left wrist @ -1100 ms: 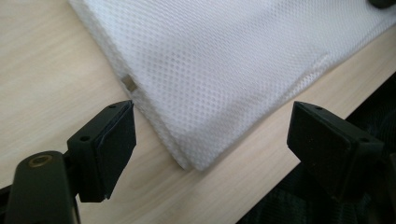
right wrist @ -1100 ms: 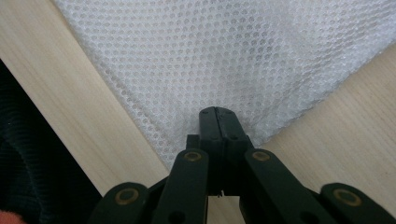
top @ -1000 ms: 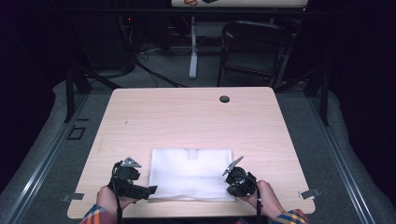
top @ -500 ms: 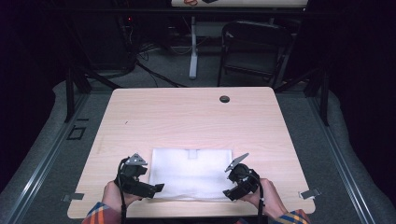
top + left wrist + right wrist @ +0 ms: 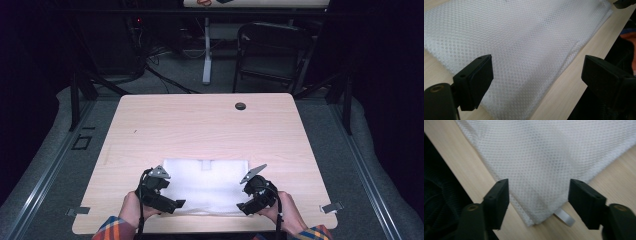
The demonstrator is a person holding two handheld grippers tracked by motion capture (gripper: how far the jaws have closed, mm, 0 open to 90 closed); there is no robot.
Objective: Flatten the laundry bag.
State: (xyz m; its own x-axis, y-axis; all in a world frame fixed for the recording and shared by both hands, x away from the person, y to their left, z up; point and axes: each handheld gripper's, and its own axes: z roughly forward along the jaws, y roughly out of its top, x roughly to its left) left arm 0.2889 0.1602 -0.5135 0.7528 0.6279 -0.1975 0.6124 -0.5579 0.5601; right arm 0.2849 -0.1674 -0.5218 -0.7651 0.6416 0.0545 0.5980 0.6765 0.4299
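Note:
A folded white mesh cloth (image 5: pixel 205 185) lies flat near the table's front edge, with a small label (image 5: pixel 206 164) at its far edge. My left gripper (image 5: pixel 177 204) is open and low over the cloth's near-left corner (image 5: pixel 524 57), its pads (image 5: pixel 477 80) wide apart and off the fabric. My right gripper (image 5: pixel 242 207) is open at the near-right corner (image 5: pixel 536 202). Its jaws have just been opening from shut and have since come in a little. That corner lies between the pads (image 5: pixel 499 200) without being pressed. A white tag (image 5: pixel 565 217) sticks out under it.
The light wooden table (image 5: pixel 200 125) has a black round grommet (image 5: pixel 240 106) at its far side. Its front edge runs right beside both grippers. Metal brackets (image 5: pixel 331 206) sit at the near corners. A dark folding chair (image 5: pixel 272 55) and cables stand on the floor beyond.
The left gripper has slid right and slightly nearer, onto the cloth's near-left corner. The right gripper has stayed at the near-right corner. The cloth lies as before.

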